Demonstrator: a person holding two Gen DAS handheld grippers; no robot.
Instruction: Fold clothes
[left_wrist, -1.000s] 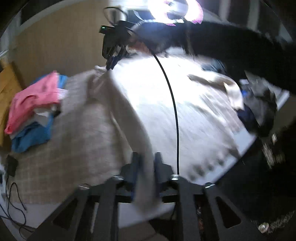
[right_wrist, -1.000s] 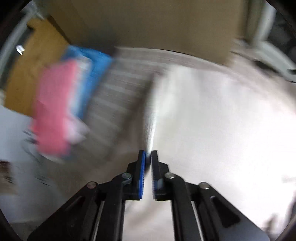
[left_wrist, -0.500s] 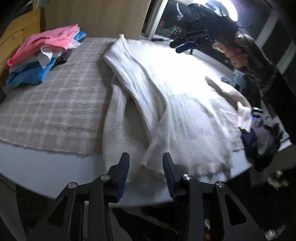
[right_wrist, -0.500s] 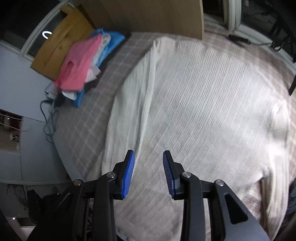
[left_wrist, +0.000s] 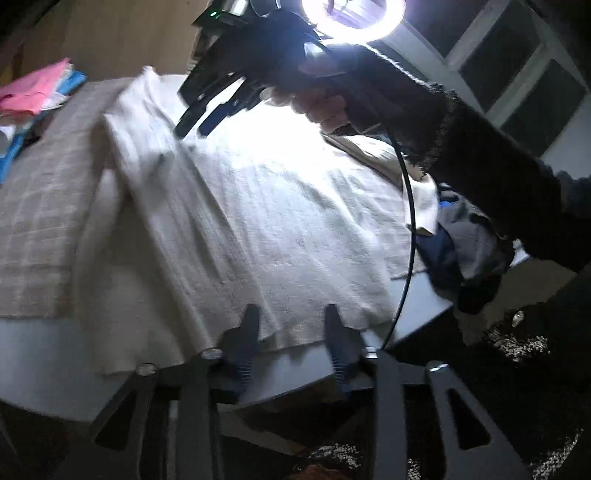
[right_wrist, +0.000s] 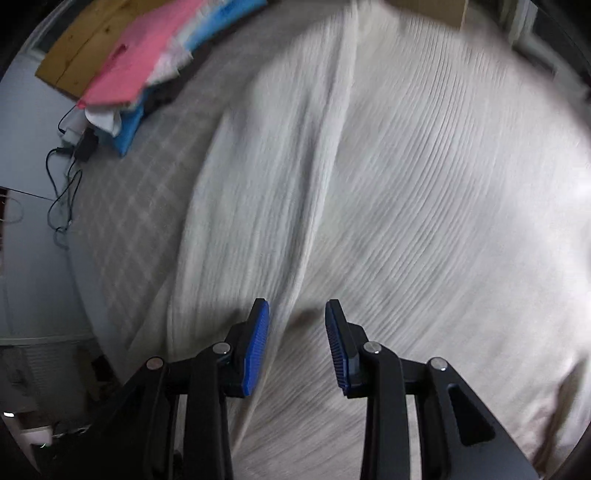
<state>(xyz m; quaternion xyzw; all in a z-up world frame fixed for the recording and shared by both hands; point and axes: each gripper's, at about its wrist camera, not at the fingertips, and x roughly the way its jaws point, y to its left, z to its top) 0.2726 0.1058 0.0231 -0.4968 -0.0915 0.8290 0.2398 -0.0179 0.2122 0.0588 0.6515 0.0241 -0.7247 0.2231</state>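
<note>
A white ribbed sweater (left_wrist: 266, 221) lies spread on the table, with one side folded over along a long crease (right_wrist: 332, 147). My left gripper (left_wrist: 291, 317) is open and empty at the sweater's near hem. My right gripper (right_wrist: 297, 314) is open and empty, hovering low over the fold; it also shows in the left wrist view (left_wrist: 199, 122) above the sweater's far end, held by a hand in a dark sleeve.
A checked beige cloth (left_wrist: 40, 206) covers the table. A stack of folded pink, white and blue clothes (right_wrist: 147, 62) sits at the far left. A heap of dark and beige garments (left_wrist: 461, 243) lies at the right edge. Cables (right_wrist: 62, 192) hang off the table side.
Both grippers held the sweater's edge a second ago, then let go and opened. The right gripper has since dropped closer to the fold; the left has moved toward the near hem.
</note>
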